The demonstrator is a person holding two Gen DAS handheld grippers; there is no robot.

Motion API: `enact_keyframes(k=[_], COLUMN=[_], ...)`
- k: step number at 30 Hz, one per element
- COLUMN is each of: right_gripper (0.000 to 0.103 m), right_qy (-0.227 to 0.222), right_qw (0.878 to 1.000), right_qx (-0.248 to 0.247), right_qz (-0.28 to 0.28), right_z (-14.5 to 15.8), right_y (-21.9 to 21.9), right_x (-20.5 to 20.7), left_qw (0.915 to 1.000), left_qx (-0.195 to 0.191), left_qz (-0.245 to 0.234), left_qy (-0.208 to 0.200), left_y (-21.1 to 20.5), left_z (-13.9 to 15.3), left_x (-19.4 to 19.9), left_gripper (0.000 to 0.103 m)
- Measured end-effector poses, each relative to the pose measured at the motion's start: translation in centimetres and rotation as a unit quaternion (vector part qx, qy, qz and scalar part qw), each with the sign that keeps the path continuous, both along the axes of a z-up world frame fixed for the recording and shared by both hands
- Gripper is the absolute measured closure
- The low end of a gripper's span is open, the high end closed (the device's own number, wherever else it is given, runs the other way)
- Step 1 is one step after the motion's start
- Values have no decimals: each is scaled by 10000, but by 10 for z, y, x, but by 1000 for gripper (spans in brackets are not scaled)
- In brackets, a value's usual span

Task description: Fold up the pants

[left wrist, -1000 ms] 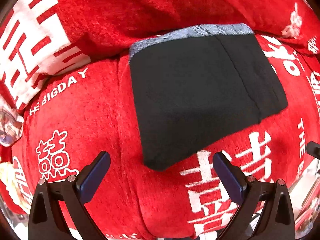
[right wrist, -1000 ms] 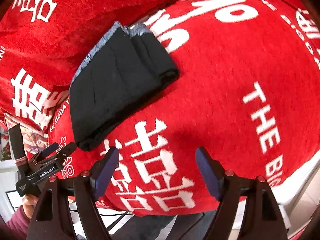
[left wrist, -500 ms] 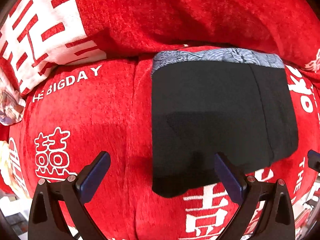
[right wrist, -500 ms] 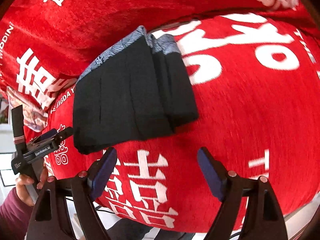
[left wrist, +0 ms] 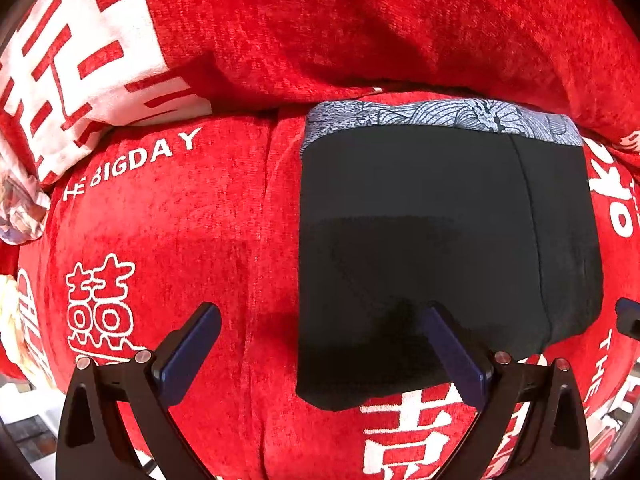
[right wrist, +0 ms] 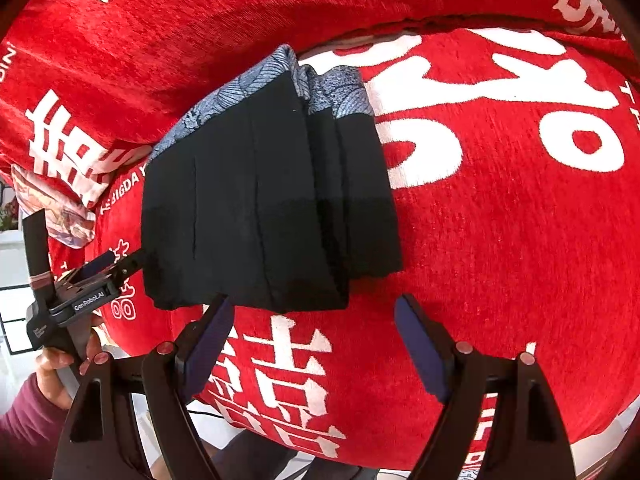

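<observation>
The black pants [left wrist: 436, 240] lie folded into a thick rectangle on the red sofa cushion [left wrist: 172, 232], with their grey patterned waistband [left wrist: 440, 116] at the far edge. They also show in the right wrist view [right wrist: 264, 208], several layers thick. My left gripper [left wrist: 320, 344] is open and empty, its right finger over the pants' near left corner. My right gripper [right wrist: 312, 340] is open and empty just in front of the pants' near edge. The left gripper also shows in the right wrist view [right wrist: 96, 276], at the pants' left corner.
The red back cushion [left wrist: 360, 28] with white lettering rises behind the pants. A pale patterned cloth [left wrist: 20, 208] lies at the far left. The cushion's front edge drops off near both grippers, with floor [right wrist: 16, 336] below.
Both grippers have moved closer to the folded pants. The pants now fill more of each view and reach the fingertips. Both grippers stay open.
</observation>
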State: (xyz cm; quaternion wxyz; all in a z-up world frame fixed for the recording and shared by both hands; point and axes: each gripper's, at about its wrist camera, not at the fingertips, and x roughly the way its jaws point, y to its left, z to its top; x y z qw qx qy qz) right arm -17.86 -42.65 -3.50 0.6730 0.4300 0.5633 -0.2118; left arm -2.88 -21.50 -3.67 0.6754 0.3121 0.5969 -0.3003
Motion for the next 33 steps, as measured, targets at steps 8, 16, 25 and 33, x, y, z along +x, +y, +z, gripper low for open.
enact_keyframes(k=[8,16,25,33], right_gripper=[18,18,18,18], right_qy=[-9,-59,-566,-1271], right_qw=[10000,9998,9968,9859], right_qx=[21,55,460,1063], right_qz=[22,190,338,222], right_z=[-3,-9,-30,-60], right_y=[-10,-28,-55,-73], right_x=[0,5,5,12], left_qw=[10000,9975,9783,9708], left_qx=[10,-497,-1119,-1317], left_qz=[13,-208,198,45], left_qy=[39,467,1733,2003], left_y=[-4,0,2,-21], left_z=[-1,3,-27,-54], left_x=[1,31,68,67], left_gripper=[0,0,0,0])
